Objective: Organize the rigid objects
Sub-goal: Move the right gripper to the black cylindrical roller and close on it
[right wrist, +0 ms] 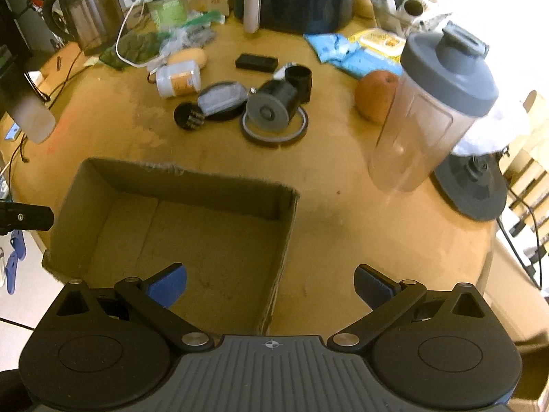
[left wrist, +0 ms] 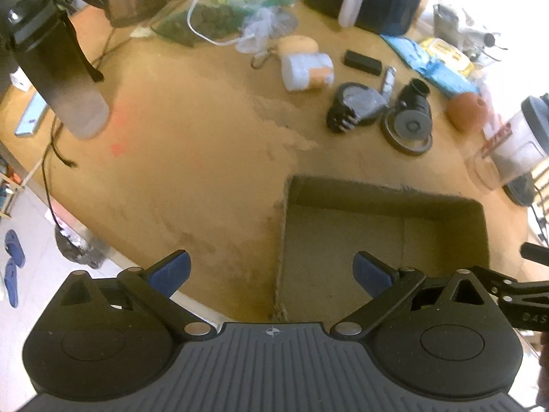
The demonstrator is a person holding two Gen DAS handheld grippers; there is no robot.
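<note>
Since the cardboard box (right wrist: 192, 226) has nothing in it yet, I'd say the tidying hasn't really started. Both the left hand-held gripper (left wrist: 271, 274) and the right hand-held gripper (right wrist: 271, 283) hang over the near edge of the table (left wrist: 171, 171) with their jaws spread wide and nothing between them. All the rigid stuff sits well apart from the box at the far side: a small white jar (right wrist: 178, 79) on its side, a black cylinder (right wrist: 274, 106), a flat black block (right wrist: 256, 62), plus two shaker bottles (right wrist: 432, 110) out at the sides.

Tan table (right wrist: 343, 226): cardboard box (right wrist: 192, 185), black parts (right wrist: 271, 106), orange (right wrist: 374, 94).
</note>
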